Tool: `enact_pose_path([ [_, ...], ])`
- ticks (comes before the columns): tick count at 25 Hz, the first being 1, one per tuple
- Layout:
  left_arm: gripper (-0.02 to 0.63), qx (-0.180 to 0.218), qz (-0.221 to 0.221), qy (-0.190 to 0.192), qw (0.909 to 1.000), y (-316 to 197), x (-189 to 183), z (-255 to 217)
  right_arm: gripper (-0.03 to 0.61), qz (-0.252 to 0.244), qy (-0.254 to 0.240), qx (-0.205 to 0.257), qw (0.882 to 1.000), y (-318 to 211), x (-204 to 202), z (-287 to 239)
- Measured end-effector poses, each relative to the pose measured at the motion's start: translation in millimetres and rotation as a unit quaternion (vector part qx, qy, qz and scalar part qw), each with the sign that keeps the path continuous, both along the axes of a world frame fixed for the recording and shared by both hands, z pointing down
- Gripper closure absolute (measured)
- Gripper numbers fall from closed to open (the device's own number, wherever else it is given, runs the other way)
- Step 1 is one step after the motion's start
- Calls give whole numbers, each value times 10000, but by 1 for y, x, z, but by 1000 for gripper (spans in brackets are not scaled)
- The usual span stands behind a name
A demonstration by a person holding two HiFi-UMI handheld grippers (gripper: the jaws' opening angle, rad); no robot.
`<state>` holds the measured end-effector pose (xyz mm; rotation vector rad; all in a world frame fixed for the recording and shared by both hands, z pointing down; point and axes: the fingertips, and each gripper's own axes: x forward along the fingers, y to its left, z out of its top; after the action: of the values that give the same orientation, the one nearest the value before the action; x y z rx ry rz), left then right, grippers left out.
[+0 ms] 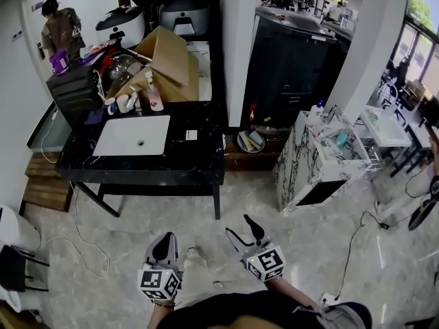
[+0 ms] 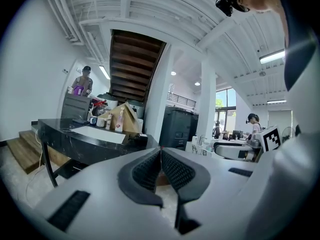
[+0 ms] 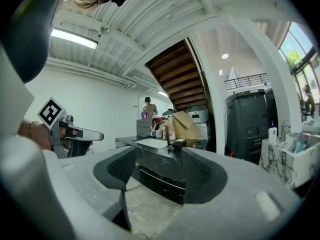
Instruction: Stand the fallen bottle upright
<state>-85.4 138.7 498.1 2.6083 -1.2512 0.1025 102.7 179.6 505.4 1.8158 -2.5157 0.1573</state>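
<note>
Two tongs hang low over the floor [image 1: 288,252], left tongs [image 2: 160,164] pressed together on nothing, right tongs [image 3: 160,170] spread wide and empty, apparently since the black surface [image 1: 199,157] lies well ahead, its bottles [image 1: 152,98] by the cardboard box [image 1: 168,64] too distant to show which has fallen.

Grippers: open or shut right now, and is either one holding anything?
Left gripper: shut, jaws together with nothing between them.
Right gripper: open, jaws apart and empty.
</note>
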Motion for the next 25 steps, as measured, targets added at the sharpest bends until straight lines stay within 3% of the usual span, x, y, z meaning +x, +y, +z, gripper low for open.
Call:
enact_pose_path([
  [7, 605, -6, -207, 56, 9998, -40, -5, 3, 302, -163, -56, -72, 9998, -39, -1, 8],
  [14, 605, 79, -113, 125, 9998, -109, 7, -11, 302, -136, -21, -21, 9999, -109, 6, -4],
  [19, 605, 210, -153, 110, 9996, -187, -2, -27, 302, -1, -203, 90, 9998, -187, 5, -24],
  [25, 606, 433, -221, 9, 9988, -287, -13, -51, 302, -119, 68, 133, 9998, -273, 8, -39],
])
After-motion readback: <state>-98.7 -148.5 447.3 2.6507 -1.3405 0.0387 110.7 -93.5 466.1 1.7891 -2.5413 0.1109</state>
